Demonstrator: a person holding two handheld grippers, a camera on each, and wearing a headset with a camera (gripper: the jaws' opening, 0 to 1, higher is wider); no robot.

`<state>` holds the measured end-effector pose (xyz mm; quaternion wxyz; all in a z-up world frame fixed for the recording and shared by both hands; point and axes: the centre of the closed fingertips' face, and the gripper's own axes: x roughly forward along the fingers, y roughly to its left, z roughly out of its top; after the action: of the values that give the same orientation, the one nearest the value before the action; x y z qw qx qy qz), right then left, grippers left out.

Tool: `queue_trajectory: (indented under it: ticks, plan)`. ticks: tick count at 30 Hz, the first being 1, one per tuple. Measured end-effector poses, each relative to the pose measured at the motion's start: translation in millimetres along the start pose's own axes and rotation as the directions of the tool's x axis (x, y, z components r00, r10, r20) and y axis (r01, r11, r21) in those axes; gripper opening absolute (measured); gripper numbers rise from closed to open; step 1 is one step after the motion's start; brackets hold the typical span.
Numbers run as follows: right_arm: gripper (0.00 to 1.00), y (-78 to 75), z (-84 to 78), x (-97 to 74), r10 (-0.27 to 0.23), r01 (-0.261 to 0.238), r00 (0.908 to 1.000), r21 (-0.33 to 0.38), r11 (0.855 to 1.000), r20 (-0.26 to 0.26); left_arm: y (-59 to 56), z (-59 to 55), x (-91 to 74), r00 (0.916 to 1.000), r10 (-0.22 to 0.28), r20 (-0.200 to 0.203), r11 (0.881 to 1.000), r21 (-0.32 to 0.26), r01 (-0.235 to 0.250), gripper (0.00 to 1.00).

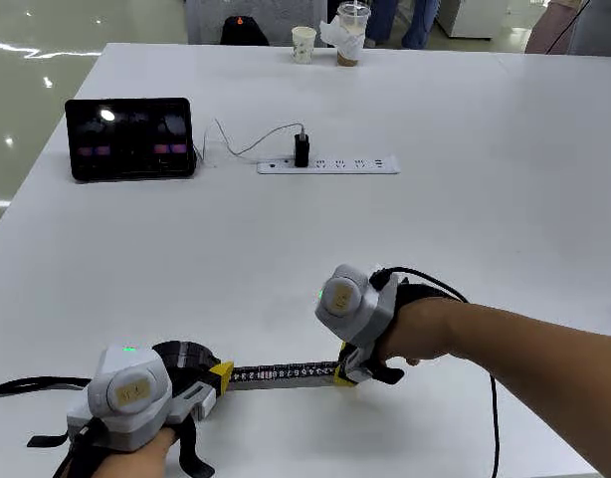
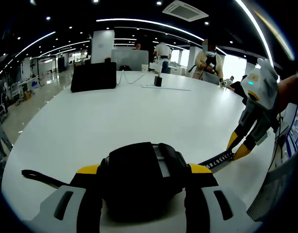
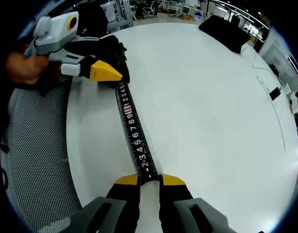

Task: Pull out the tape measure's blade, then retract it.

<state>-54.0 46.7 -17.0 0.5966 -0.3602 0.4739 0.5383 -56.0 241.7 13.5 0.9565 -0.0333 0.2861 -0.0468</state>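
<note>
A black tape measure case (image 1: 184, 359) (image 2: 139, 174) sits near the table's front edge, and my left gripper (image 1: 208, 383) (image 2: 144, 170) is shut on it. Its black blade (image 1: 282, 373) (image 3: 132, 131) with white numbers lies flat on the table, drawn out a short way to the right. My right gripper (image 1: 343, 374) (image 3: 150, 180) is shut on the blade's end, its yellow tips pinching the hook. The right gripper also appears in the left gripper view (image 2: 239, 148); the left gripper (image 3: 107, 73) and the case (image 3: 112, 53) appear in the right gripper view.
A black wrist strap (image 1: 37, 385) trails left from the case. Farther back on the white table (image 1: 405, 229) lie a dark tablet (image 1: 129, 137), a power strip (image 1: 330, 165) with a charger and two cups (image 1: 325, 42). People stand in the background.
</note>
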Motion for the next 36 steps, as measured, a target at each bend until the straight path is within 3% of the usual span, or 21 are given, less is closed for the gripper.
queue_trajectory:
  ticks: [36]
  plan:
    - [0.11, 1.8, 8.0, 2.7, 0.008, -0.008, 1.0, 0.0, 1.0, -0.003, -1.0, -0.7, 0.5, 1.0, -0.002, -0.001, 1.0, -0.002, 0.002, 0.64]
